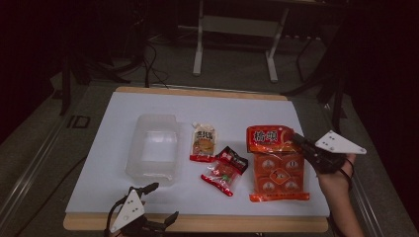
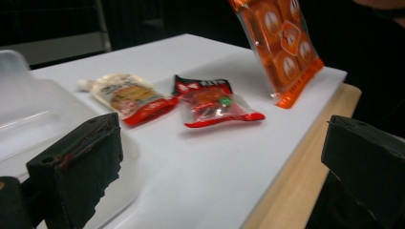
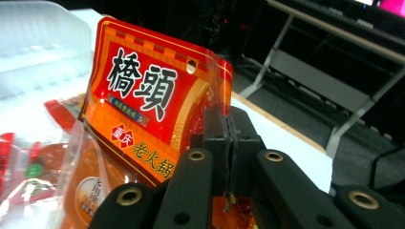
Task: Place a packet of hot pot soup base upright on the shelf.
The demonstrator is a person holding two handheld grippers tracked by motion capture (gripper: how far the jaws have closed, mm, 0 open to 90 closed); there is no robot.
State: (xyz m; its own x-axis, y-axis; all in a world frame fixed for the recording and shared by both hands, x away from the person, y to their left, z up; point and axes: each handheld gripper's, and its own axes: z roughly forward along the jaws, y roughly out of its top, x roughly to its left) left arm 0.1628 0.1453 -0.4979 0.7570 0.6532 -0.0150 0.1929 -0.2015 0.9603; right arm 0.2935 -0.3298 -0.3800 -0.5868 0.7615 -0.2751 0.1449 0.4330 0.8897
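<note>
A person's right tool [image 1: 300, 141] is clamped on the top right corner of a large orange packet [image 1: 276, 163], its jaws pressed together over the printed header beside the hang hole, seen close in the right gripper view [image 3: 143, 109]. From the left gripper view the packet [image 2: 282, 43] stands tilted, its upper end raised and its lower seam at or just above the white tabletop [image 1: 197, 113] near the right edge. The left tool [image 1: 153, 202] waits at the near left corner with its jaws wide apart and nothing between them.

The packet looks like a soft, glossy film pouch with firm square blocks inside; it will likely sag and swing below the grip, and the film could slip. The flat sealed header, where the tool has it now, seems the soundest hold.

A clear plastic box [image 1: 154, 145] sits open at the left. Between it and the orange packet lie a beige sauce pouch [image 1: 203, 143] and a small red snack bag [image 1: 225, 170], close together. Bare white surface runs along the far side and the near edge, giving room either way; the right edge is close to the gripping hand.
</note>
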